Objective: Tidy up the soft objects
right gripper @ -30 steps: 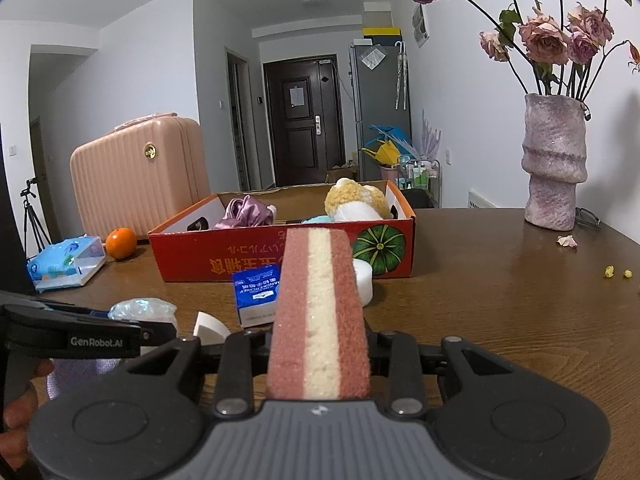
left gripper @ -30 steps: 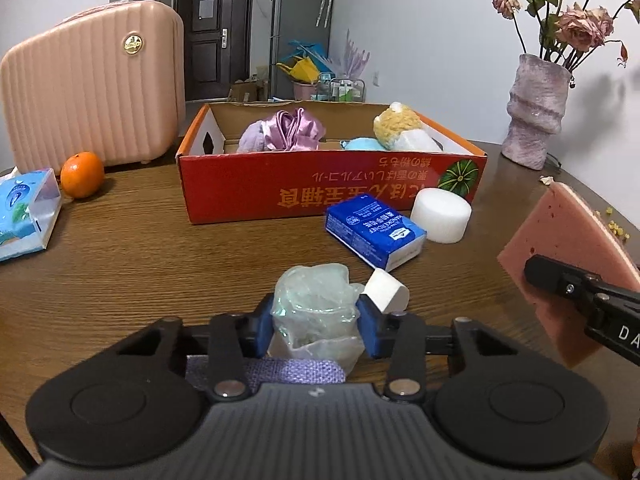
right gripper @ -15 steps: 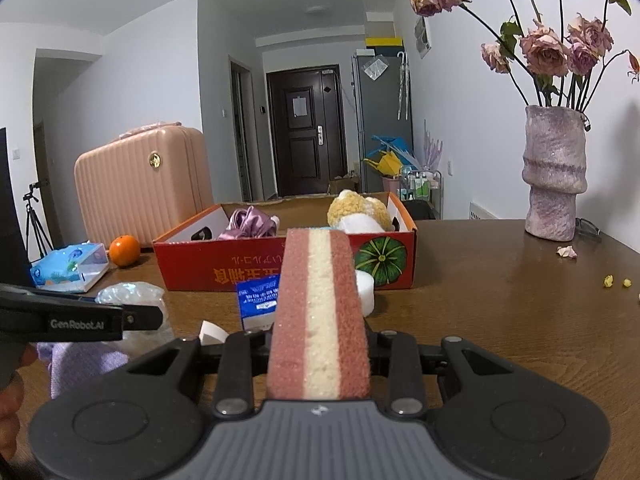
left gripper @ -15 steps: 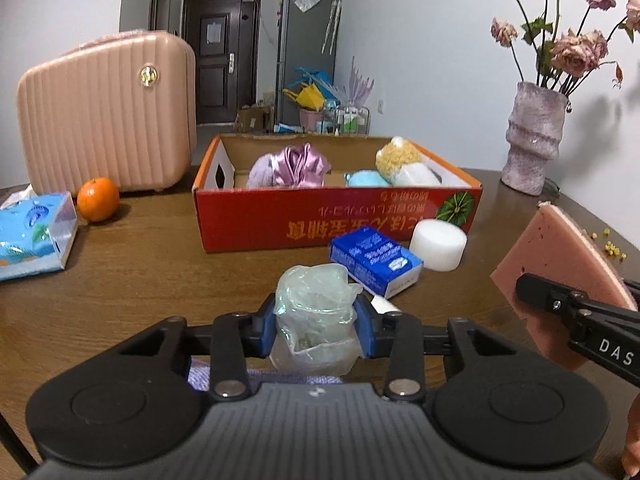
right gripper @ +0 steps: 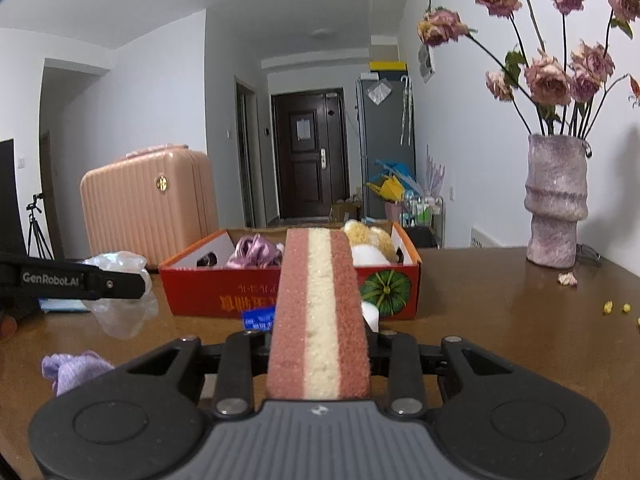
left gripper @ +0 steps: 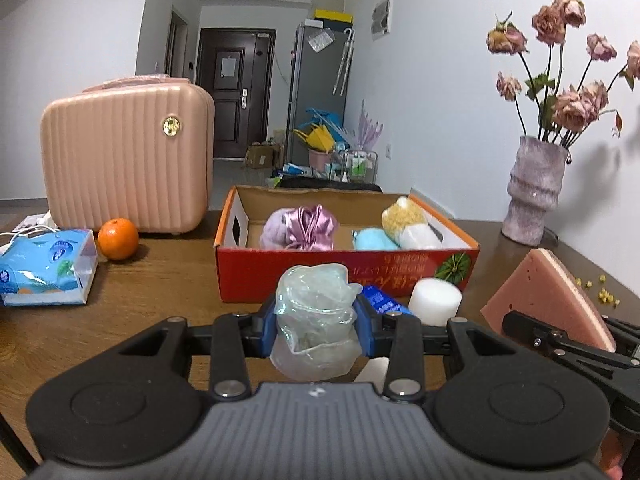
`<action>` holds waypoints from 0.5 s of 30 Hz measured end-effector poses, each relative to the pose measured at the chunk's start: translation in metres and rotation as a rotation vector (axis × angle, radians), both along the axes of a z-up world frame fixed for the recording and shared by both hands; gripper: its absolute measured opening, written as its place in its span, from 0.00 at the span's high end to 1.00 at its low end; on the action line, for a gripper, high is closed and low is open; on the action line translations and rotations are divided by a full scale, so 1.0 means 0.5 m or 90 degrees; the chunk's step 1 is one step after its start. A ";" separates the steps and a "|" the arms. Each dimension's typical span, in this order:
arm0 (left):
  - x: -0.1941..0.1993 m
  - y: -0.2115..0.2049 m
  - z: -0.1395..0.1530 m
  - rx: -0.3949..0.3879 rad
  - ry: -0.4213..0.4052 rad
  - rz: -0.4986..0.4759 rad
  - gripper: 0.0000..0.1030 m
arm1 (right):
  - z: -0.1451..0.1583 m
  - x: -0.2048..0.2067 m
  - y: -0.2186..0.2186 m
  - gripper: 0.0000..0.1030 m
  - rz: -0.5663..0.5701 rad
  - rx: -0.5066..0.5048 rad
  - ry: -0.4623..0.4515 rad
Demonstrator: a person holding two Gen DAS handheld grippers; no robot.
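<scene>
- Pinching a crumpled clear bag (left gripper: 316, 320), the left claw (left gripper: 316, 322) is pressing its blue pads (left gripper: 269, 322) into both sides of the plastic and holding it clear of the table (left gripper: 140, 304).
- Sitting straight ahead of that claw, the red box (left gripper: 344, 276) is holding a purple satin bundle (left gripper: 304, 228), a pale blue soft item (left gripper: 374, 239) and a yellow-and-white plush (left gripper: 408, 222).
- Lying just beyond the left claw's right pad, between it and the box, are a blue packet (left gripper: 382, 300) and a white cylinder (left gripper: 435, 301).
- Standing off to that claw's left are a tissue pack (left gripper: 48, 266), an orange (left gripper: 118, 239) and a pink case (left gripper: 128, 158); a vase (left gripper: 534, 192) of dried roses is standing far to its right.
- Squeezing a pink-and-cream sponge (right gripper: 318, 312) on edge, the right claw (right gripper: 318, 344) is gripping it with its jaws pressed in as far as the sponge allows, the sponge pointing toward the box (right gripper: 240, 292).
- Resting on the table (right gripper: 500, 320) to the right claw's near left, a lilac cloth (right gripper: 74, 370) is lying loose, below the left claw's arm (right gripper: 76, 280) and the bag (right gripper: 120, 292).
- Scattered to the right claw's far right are dried petals (right gripper: 568, 279) and yellow bits (right gripper: 616, 307).
</scene>
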State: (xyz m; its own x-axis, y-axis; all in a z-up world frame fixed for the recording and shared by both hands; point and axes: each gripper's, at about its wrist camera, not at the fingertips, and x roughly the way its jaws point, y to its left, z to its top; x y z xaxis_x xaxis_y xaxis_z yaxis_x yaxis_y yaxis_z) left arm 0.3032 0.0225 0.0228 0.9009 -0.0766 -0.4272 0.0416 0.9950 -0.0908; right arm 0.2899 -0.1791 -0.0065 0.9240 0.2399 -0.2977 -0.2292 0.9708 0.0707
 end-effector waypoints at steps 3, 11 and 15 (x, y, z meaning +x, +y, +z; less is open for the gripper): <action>-0.002 0.001 0.011 -0.005 -0.013 0.003 0.62 | 0.007 0.002 0.007 0.70 0.000 -0.001 -0.015; -0.006 0.004 0.039 -0.020 -0.039 0.015 0.62 | 0.023 0.022 0.026 0.70 -0.005 0.008 -0.032; -0.003 0.003 0.055 -0.026 -0.053 0.025 0.62 | 0.034 0.038 0.037 0.70 -0.004 0.012 -0.043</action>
